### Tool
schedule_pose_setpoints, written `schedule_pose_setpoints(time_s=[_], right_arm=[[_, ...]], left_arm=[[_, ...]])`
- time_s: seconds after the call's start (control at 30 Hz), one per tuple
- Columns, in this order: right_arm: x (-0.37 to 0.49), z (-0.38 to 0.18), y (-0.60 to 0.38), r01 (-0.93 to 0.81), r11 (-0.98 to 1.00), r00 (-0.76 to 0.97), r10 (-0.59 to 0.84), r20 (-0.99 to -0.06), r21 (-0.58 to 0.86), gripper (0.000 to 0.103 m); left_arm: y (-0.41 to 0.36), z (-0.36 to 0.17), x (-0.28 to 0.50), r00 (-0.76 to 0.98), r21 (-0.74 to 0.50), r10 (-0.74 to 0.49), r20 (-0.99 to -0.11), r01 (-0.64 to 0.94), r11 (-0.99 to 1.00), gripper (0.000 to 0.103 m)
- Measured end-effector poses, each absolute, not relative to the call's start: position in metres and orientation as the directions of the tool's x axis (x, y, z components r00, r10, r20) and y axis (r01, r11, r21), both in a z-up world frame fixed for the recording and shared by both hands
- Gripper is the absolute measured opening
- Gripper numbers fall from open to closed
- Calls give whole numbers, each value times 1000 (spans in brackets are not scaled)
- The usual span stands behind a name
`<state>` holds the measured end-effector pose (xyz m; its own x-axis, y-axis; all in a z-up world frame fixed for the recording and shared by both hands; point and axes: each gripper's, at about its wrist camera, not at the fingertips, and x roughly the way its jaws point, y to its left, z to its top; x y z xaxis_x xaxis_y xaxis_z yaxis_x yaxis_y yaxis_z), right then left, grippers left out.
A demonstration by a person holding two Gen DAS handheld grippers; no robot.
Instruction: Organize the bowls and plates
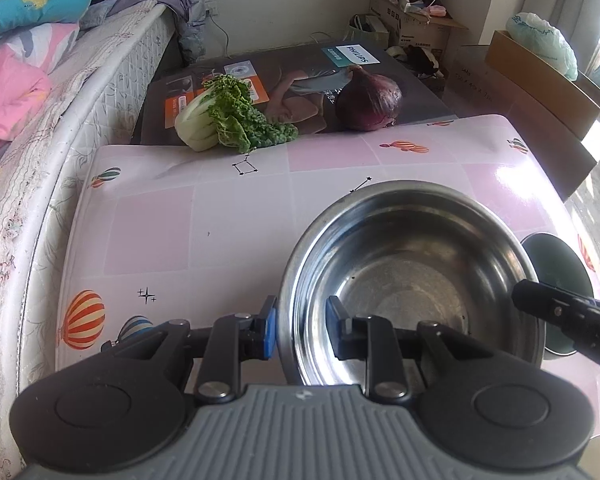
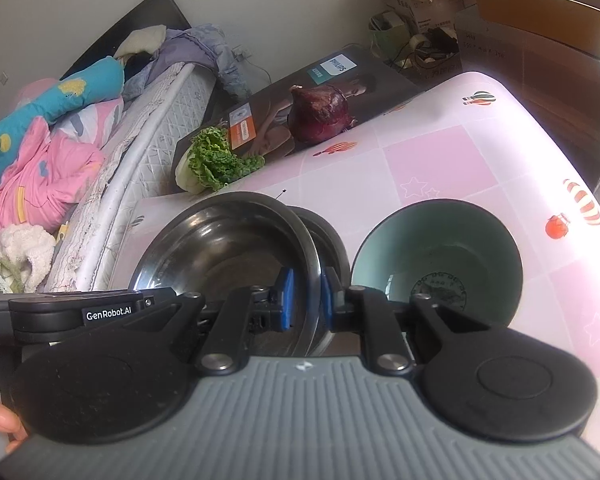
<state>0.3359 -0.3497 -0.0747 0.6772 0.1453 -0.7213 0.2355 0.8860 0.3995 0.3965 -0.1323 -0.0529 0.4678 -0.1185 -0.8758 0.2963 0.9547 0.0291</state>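
Note:
A large steel bowl sits on the pink table. My left gripper straddles its near-left rim, one blue pad outside and one inside, with a gap to the rim. In the right wrist view my right gripper is shut on the right rim of the steel bowl, which looks nested over a second steel bowl. A green bowl with a dark outside stands to the right; it also shows in the left wrist view.
A bok choy and a red onion lie on a Philips box behind the table. A bed with bedding runs along the left. Cardboard boxes stand at the back right.

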Motion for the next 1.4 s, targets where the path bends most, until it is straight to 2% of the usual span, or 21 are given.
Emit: schedule_pose_setpoints(time_s=[0.33, 0.4, 0.73, 0.9, 1.2, 1.4], right_arm=[[360, -89, -347, 222, 911, 668, 117, -735, 346, 16], [363, -89, -345, 218, 917, 669, 109, -736, 334, 16], [355, -81, -346, 217, 908, 681, 123, -722, 359, 17], [338, -70, -351, 187, 893, 701, 172, -693, 410, 28], [294, -47, -361, 153, 869, 713, 232, -662, 470, 40], [262, -32, -363, 132, 864, 719, 254, -647, 486, 41]], left_arm=[[-136, -68, 407, 466, 37, -113, -878, 300, 953, 28], [-135, -66, 407, 478, 42, -112, -871, 300, 953, 36], [-125, -53, 397, 498, 21, -141, -856, 306, 952, 51], [-125, -41, 380, 506, 11, -167, -846, 329, 944, 63], [-128, -20, 343, 502, -2, -200, -841, 368, 930, 73], [-130, -6, 320, 504, -21, -235, -831, 394, 919, 77]])
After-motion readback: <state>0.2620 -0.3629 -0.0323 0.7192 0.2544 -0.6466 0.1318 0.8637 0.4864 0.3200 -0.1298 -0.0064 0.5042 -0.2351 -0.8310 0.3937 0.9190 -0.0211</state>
